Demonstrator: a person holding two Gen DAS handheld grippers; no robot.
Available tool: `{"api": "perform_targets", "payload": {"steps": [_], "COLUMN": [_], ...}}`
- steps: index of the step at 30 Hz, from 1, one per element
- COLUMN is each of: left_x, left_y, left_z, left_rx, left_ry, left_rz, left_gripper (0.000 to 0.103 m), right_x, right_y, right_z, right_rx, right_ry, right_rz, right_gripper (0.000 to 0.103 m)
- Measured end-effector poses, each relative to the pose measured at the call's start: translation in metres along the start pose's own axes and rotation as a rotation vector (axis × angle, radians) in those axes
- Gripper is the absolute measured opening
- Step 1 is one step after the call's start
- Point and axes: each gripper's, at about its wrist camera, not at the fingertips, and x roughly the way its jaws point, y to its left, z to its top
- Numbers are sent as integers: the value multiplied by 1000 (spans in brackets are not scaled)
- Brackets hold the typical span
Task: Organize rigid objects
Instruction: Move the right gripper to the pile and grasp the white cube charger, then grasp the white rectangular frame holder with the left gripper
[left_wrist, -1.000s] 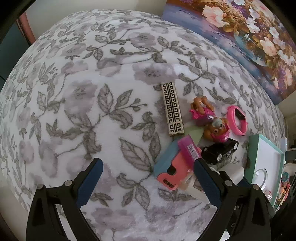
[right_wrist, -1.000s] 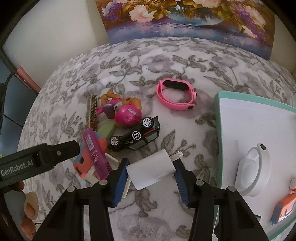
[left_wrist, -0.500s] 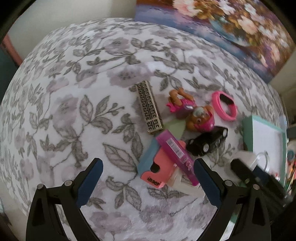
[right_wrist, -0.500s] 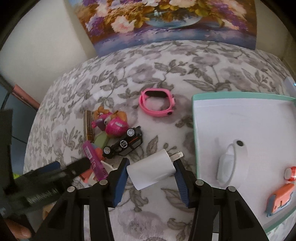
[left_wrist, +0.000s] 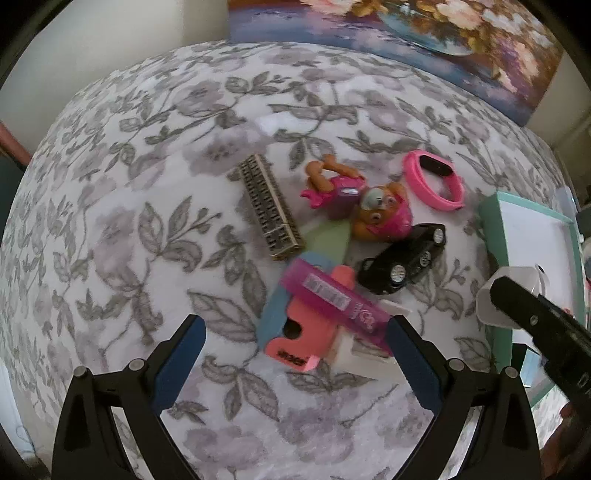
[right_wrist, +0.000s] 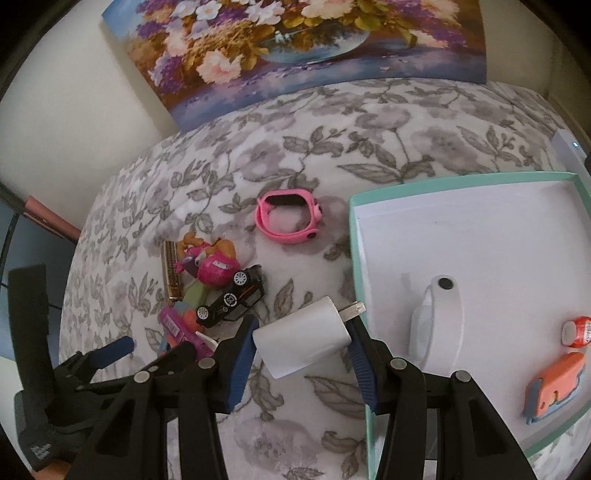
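We log our right gripper (right_wrist: 301, 345) clamped on a smooth white boxy charger (right_wrist: 301, 338), left gripper (left_wrist: 293, 354) fingers spread, over floral fabric (left_wrist: 147, 184).

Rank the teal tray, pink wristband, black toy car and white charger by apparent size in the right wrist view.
1. teal tray
2. white charger, though nearness to the camera inflates it
3. pink wristband and black toy car: too alike to rank
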Motion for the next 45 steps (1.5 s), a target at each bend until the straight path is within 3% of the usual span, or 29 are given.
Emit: {"api": "perform_targets", "payload": {"steps": [5, 15, 22, 24, 26, 30, 34, 45], "left_x": [-2, 1, 8, 9, 9, 5, 0, -7], "left_y": [-7, -46, -51, -50, -52, -55, -54, -39], "left_z": [0, 2, 1, 1, 0, -2, 0, 2], "left_rx": [46, 199, 211, 213, 213, 222, 222, 172], "left_ry": [-10, -52, -85, -86, -88, -93, -103, -83], "left_rz": [-5, 58, 52, 29, 13, 0, -31, -48], "left_gripper": [98, 98, 97, 88, 72, 64, 45, 43], "right_x": [-8, -12, -9, -9, -9, -9, -9, -9], "right_y": [-9, -16, -17, -17, -17, -17, -17, -17], "right_z": [4, 5, 4, 3, 3, 3, 3, 3], "right_rx": [28, 54, 62, 66, 65, 67, 66, 68], "right_ry": [-15, -14, -4, -4, -4, -4, -4, -4], "right_rz": [9, 20, 26, 28, 28, 28, 28, 28], "right_gripper": [52, 52, 52, 52, 52, 52, 52, 52]}}
